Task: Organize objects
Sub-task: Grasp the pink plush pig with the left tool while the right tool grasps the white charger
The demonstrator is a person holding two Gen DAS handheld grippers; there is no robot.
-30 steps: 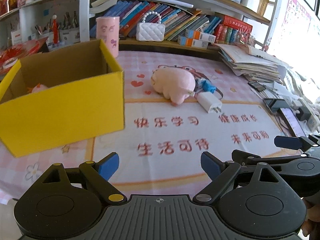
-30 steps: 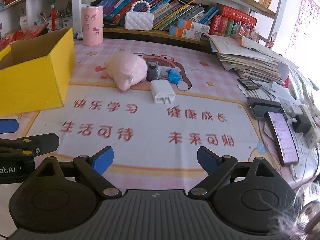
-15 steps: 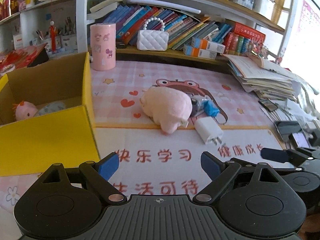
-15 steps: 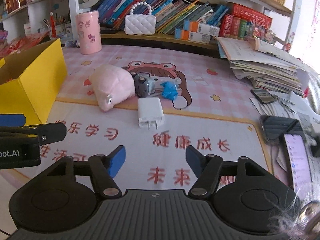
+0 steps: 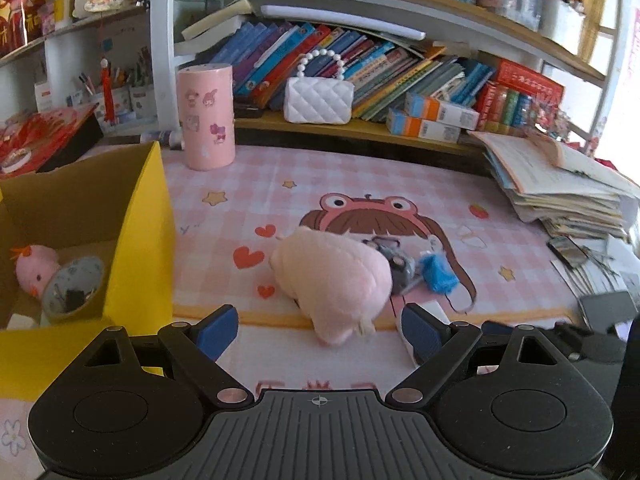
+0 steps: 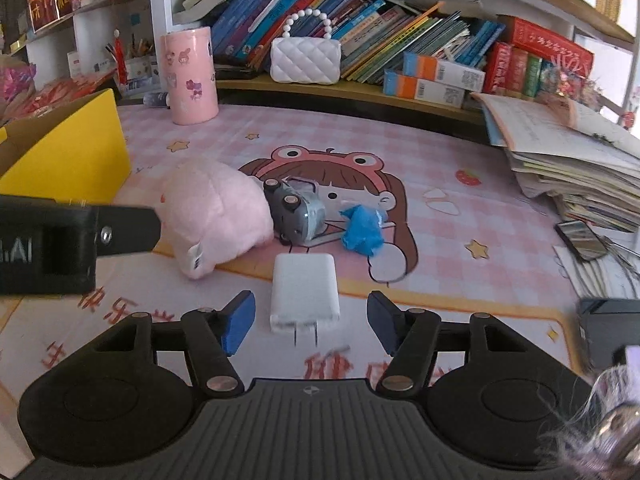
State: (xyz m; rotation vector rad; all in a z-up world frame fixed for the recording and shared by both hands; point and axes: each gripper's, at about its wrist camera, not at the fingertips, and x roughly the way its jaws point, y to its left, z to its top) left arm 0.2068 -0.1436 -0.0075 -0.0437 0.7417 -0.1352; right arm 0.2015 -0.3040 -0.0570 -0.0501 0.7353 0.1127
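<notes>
Two grippers, both wide open and empty | your right gripper (image 6: 306,322) straddles the white charger (image 6: 304,290) | risk: jaws clip the pink plush (image 6: 216,210) just beside it, or slip off the prongs.

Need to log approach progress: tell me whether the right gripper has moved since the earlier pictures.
Yes. The right gripper has advanced toward the white rectangular plug charger, which lay far ahead and now sits between its open blue-tipped fingers; the bookshelf looms larger.
</notes>
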